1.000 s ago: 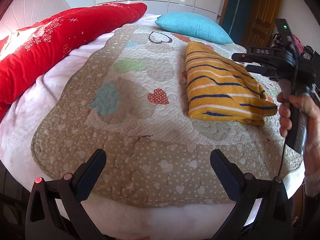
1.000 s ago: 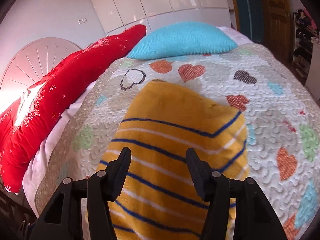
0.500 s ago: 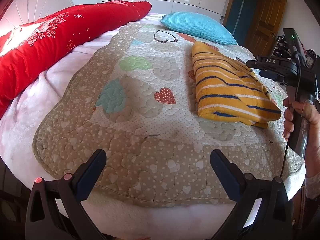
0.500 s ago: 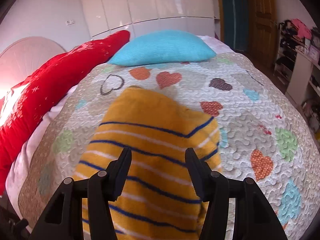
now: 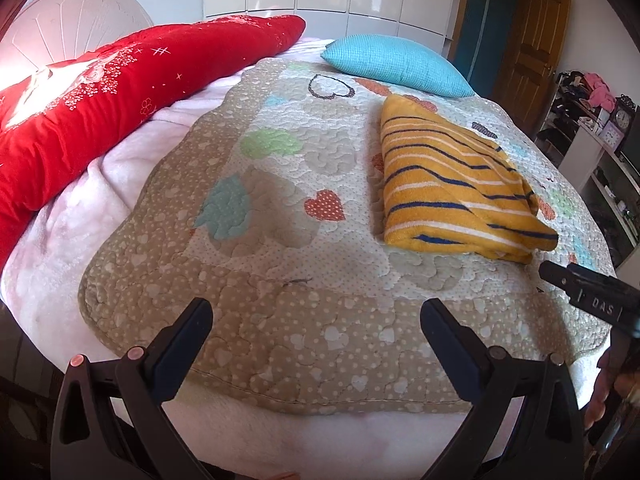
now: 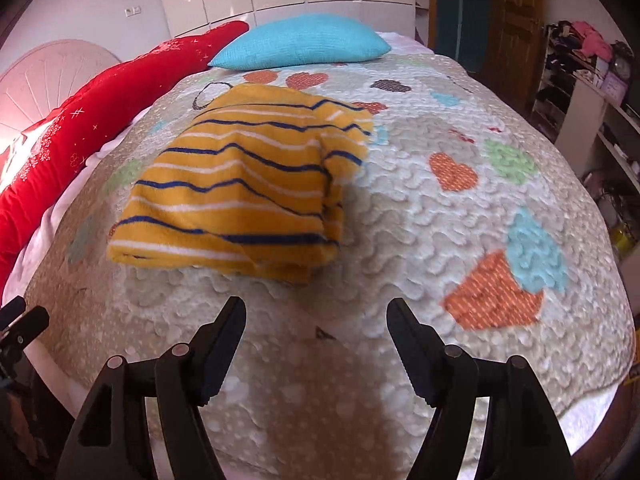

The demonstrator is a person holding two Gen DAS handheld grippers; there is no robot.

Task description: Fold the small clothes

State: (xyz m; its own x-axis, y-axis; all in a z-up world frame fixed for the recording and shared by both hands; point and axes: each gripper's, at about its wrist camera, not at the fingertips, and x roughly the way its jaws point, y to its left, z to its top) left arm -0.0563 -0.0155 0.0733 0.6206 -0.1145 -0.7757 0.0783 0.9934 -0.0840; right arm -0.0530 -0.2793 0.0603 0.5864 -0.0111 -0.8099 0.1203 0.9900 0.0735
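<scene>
Yellow striped garment [image 6: 236, 184] lay folded on quilt [image 6: 460, 248]; I judged folding done. My right tool [image 6: 316, 324], just widened, empty near garment; left tool [image 5: 316, 320] wide, empty.

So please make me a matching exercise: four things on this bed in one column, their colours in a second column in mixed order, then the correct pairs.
Things:
1. folded garment
2. small pillow
3. long cushion
4. blanket under the quilt

Colours:
A. red with white pattern
B. pale pink
C. yellow with blue and white stripes
D. turquoise

Pairs: 1-C, 2-D, 3-A, 4-B
</scene>
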